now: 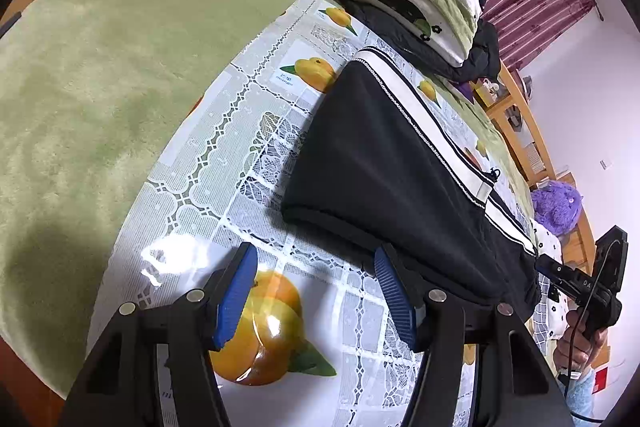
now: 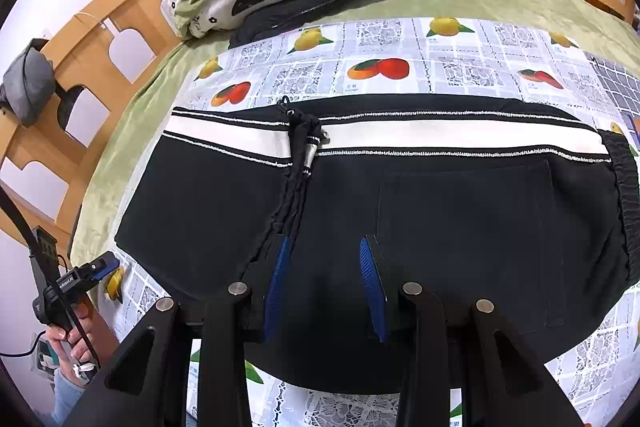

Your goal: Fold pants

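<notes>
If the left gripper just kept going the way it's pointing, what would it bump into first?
Probably the fruit-print tablecloth, near the printed orange between its open fingers. The left gripper tilts downward, empty. The black pants lie just right of that line, though depth is hard to judge.

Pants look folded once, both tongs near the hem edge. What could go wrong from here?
1. The left tongs stand open over the glossy tablecloth, beside the pants; closing may pinch plastic.
2. The drawstring lies loose near the right tongs and could snag.
</notes>
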A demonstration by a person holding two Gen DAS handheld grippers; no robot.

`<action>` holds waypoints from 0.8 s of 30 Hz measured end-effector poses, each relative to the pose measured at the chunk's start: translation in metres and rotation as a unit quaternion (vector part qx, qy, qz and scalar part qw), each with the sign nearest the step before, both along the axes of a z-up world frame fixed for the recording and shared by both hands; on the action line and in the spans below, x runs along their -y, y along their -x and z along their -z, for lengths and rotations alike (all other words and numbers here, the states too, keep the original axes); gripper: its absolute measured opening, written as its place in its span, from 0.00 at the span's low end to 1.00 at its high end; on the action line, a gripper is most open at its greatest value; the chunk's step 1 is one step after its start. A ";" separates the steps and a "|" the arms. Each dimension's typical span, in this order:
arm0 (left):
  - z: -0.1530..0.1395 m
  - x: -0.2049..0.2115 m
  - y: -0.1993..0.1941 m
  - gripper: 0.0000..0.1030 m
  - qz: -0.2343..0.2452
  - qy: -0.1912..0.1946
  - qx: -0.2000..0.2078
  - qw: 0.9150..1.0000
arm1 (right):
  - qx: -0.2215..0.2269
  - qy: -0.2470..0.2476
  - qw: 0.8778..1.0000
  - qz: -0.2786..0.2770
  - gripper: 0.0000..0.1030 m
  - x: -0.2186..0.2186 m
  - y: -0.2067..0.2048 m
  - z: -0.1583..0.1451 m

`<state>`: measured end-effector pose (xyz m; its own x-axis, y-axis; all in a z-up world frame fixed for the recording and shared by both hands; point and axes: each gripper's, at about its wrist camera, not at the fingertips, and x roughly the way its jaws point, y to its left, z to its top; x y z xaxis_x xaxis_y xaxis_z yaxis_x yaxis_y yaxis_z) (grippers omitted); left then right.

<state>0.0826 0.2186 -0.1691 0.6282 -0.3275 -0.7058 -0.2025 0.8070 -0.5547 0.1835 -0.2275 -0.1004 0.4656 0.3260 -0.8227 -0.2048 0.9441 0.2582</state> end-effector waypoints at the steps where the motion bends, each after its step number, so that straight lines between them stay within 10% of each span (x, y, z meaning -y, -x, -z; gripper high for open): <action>1: 0.000 0.000 0.000 0.57 0.000 0.000 0.000 1.000 | 0.000 0.001 1.000 -0.001 0.35 0.000 0.000 0.000; 24: 0.007 0.002 -0.028 0.64 0.001 0.062 0.016 0.998 | -0.004 0.029 0.999 -0.021 0.35 -0.006 -0.001 0.007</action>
